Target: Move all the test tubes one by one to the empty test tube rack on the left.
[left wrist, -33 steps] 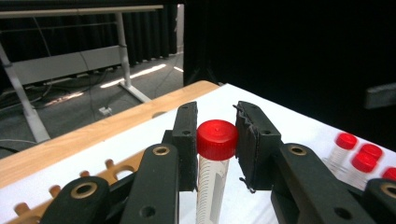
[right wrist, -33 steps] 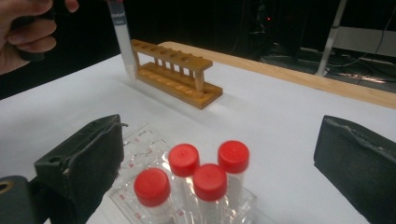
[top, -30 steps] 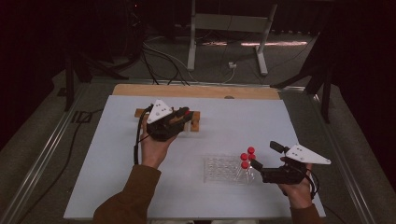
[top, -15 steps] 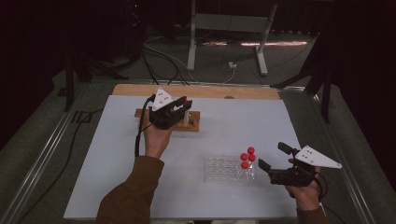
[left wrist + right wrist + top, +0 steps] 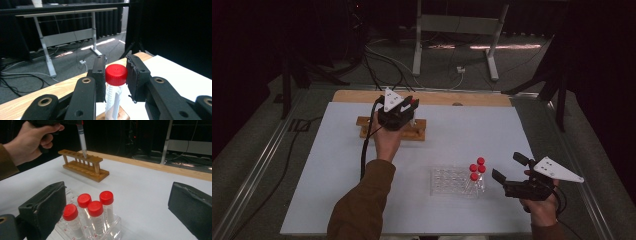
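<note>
- Up high, the left tool (image 5: 115, 75) squeezes a red-capped tube (image 5: 115, 85), its tip at the wooden rack (image 5: 83, 165).
- Right tool (image 5: 510, 172) waits wide open beside the clear tray (image 5: 447, 181).

On the table (image 5: 337, 165), the wooden tube rack (image 5: 392, 129) sits at about eleven o'clock from the plastic tube rack (image 5: 447, 181), well apart. Four capped tubes (image 5: 477, 170) stand in the plastic rack's three o'clock end. A capped tube (image 5: 113, 82) hangs over the wooden rack.
</note>
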